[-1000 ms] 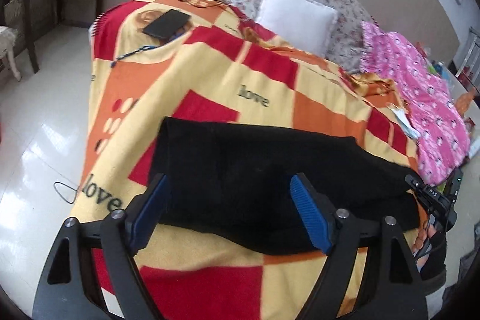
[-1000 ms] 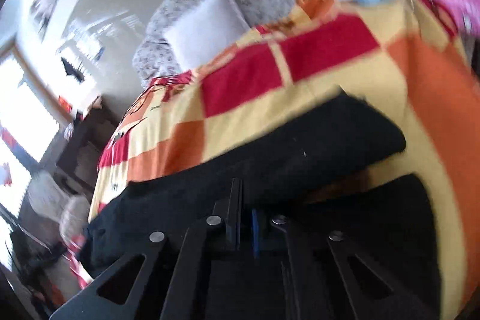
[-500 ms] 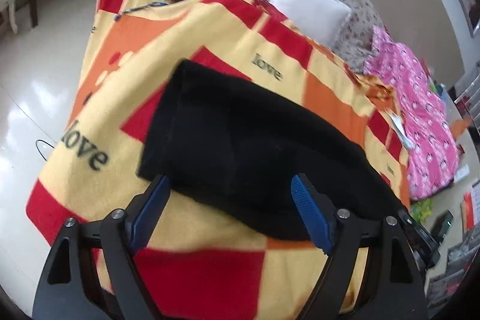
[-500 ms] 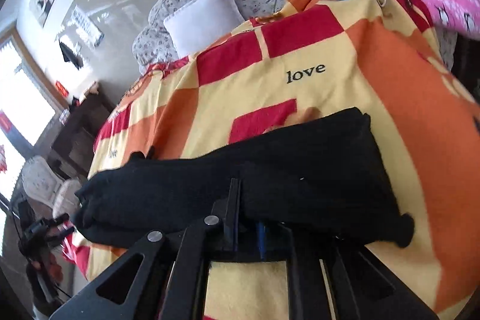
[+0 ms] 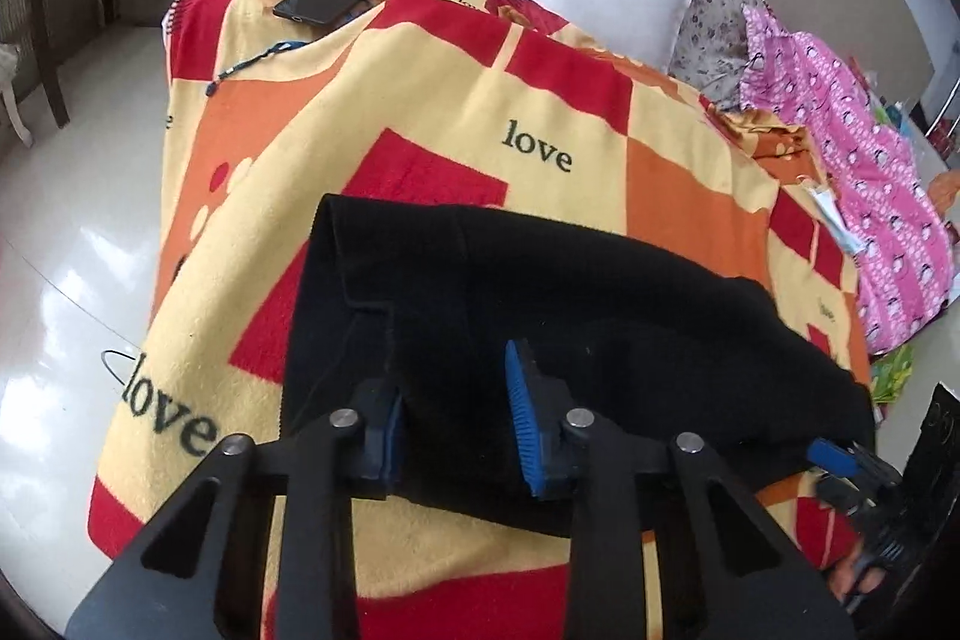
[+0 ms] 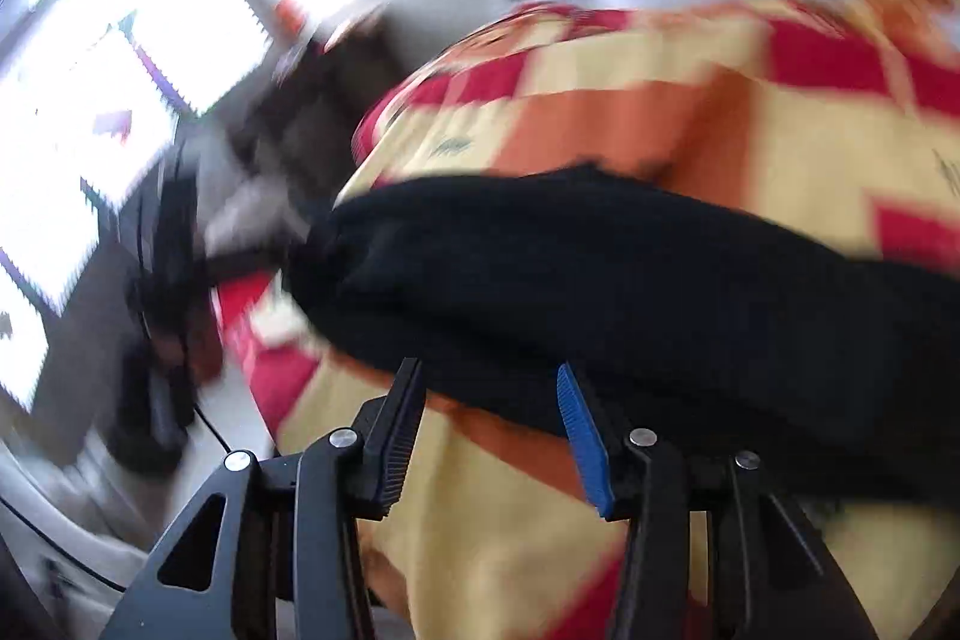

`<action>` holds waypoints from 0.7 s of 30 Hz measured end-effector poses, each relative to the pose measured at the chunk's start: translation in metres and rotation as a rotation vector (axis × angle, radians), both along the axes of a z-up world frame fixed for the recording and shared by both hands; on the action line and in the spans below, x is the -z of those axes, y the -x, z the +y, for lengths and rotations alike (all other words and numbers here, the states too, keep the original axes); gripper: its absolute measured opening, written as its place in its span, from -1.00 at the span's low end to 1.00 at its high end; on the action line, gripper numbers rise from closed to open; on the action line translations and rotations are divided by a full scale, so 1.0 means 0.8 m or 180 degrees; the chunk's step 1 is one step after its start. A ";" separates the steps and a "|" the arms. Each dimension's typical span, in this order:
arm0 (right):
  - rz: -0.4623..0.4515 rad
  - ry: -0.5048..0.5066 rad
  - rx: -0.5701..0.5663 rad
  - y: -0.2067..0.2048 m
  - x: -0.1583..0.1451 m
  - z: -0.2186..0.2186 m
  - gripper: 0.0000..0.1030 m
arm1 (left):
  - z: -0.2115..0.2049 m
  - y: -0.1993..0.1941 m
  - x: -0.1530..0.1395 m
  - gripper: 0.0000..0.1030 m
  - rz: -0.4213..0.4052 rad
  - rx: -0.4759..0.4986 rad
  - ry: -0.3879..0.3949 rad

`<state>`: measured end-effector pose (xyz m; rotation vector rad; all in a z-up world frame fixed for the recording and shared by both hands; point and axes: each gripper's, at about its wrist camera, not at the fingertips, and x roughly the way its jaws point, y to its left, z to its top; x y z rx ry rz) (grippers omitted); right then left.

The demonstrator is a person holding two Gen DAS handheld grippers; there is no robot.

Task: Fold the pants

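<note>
Left wrist view shows the black pants (image 5: 540, 316) lying as a long folded band across the near part of the bed, on the patterned blanket (image 5: 420, 112). The left gripper (image 5: 456, 418) has its fingers parted around the near edge of the cloth at the waistband end — not yet pinched. The right wrist view is badly blurred; there the right gripper (image 6: 489, 424) stands with fingers spread at the edge of the pants, gripping nothing. To fold well, each gripper should likely catch every layer at its edge before lifting — then carry one end squarely over the other, keeping edges aligned.
</note>
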<state>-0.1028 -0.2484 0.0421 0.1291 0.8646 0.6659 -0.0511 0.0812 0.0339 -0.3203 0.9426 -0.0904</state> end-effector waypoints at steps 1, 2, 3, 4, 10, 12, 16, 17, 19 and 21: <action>-0.0157 0.0133 -0.0104 -0.001 -0.004 0.021 -0.07 | 0.004 -0.001 0.001 -0.53 0.0004 0.0000 0.0026; -0.0295 0.0260 -0.0213 -0.003 -0.005 0.041 -0.09 | 0.005 -0.003 0.002 -0.57 0.0011 0.0001 0.0037; -0.0398 0.0397 -0.0313 -0.007 -0.006 0.059 -0.11 | 0.006 -0.006 0.004 -0.58 0.0025 0.0004 0.0062; -0.0470 0.0540 -0.0381 -0.012 -0.003 0.076 -0.14 | 0.008 -0.008 0.006 -0.58 0.0035 0.0015 0.0098; -0.0729 0.1126 -0.0646 -0.036 0.021 0.129 -0.92 | 0.009 -0.017 0.005 -0.64 0.0036 0.0074 0.0153; -0.0625 0.0877 -0.0645 -0.037 0.007 0.122 -0.92 | 0.013 -0.016 -0.003 -0.68 0.0013 0.0101 0.0175; -0.0532 0.0476 -0.0714 -0.015 -0.029 0.110 -0.92 | 0.024 0.005 -0.026 -0.67 -0.0145 0.0137 0.0128; -0.0459 0.0424 -0.0729 -0.013 -0.026 0.111 -0.92 | 0.027 0.006 -0.023 -0.67 -0.0138 0.0110 0.0094; -0.0244 0.0441 -0.0794 -0.012 0.003 0.121 -0.91 | 0.034 0.002 -0.007 -0.67 -0.0021 0.0030 0.0007; -0.0184 0.0534 -0.0740 -0.018 0.024 0.128 -0.78 | 0.039 0.000 0.007 -0.67 0.0095 -0.0064 -0.0011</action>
